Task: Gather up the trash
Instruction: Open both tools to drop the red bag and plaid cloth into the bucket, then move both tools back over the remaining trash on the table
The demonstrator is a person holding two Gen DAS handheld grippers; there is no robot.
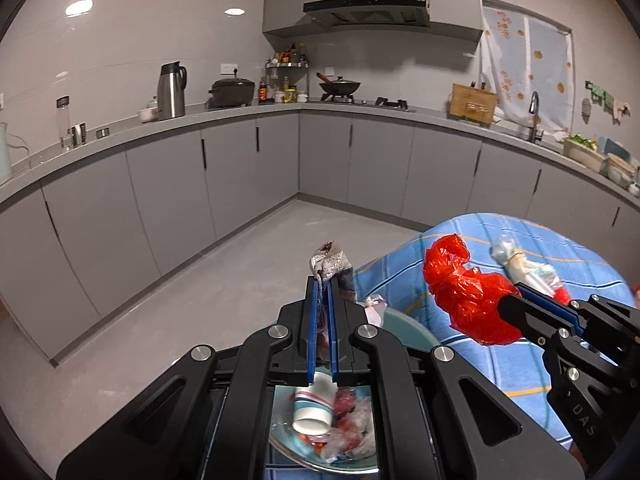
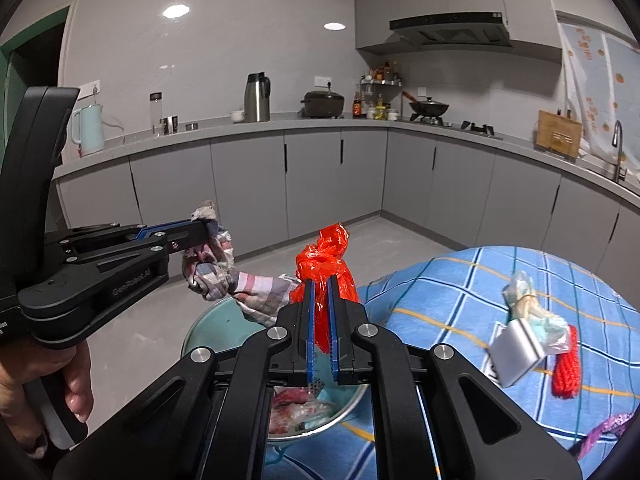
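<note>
My left gripper (image 1: 323,280) is shut on a grey checked cloth (image 1: 332,266) and holds it above a teal metal bowl (image 1: 408,328); the cloth (image 2: 224,272) hangs down toward the bowl rim (image 2: 208,324) in the right wrist view, where the left gripper (image 2: 206,226) also shows. My right gripper (image 2: 320,280) is shut on a red plastic bag (image 2: 326,256), lifted above the bowl; the right gripper (image 1: 508,300) and the bag (image 1: 464,288) also show in the left wrist view. The bowl holds a paper cup (image 1: 314,408) and crumpled wrappers (image 1: 352,424).
The bowl sits at the edge of a table with a blue checked cloth (image 2: 460,292). On it lie a clear bag of wrappers (image 2: 528,308), a silver packet (image 2: 516,352), a red net (image 2: 566,372) and a purple ribbon (image 2: 604,432). Grey kitchen cabinets (image 1: 240,168) ring the floor.
</note>
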